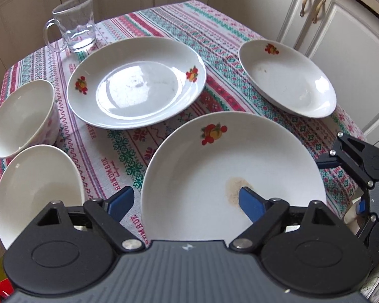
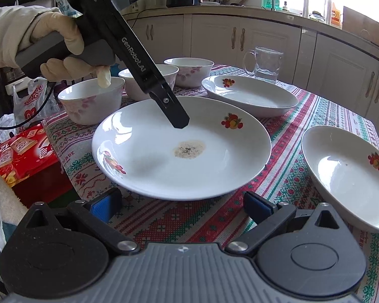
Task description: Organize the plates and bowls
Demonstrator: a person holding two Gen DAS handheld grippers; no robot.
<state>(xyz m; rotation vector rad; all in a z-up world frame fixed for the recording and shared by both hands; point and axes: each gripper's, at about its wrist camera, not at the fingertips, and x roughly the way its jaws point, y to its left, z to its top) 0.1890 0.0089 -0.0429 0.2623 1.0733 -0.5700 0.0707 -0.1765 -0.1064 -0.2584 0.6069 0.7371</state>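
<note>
Left wrist view looks down over the left gripper [image 1: 185,203], whose blue-padded fingers [image 1: 120,202] stand apart, straddling the near rim of a large white ceramic plate with a fruit decal and a brown stain [image 1: 233,176]; the right pad hangs above the stain, the left over the patterned woven tablecloth [image 1: 108,156], and neither pad visibly presses the plate. At 11 o'clock from that plate lies a second white fruit-decal plate [image 1: 136,83], with a clear glass mug [image 1: 75,24] beyond it at 11 o'clock. A white shallow dish [image 1: 288,77] sits at 1 o'clock. Two white bowls [image 1: 22,117] are at 9 o'clock. Right wrist view shows the right gripper [image 2: 183,208] with fingers apart and empty, just short of the stained plate's near edge, and a gloved hand [image 2: 60,45] holding the left tool.
</note>
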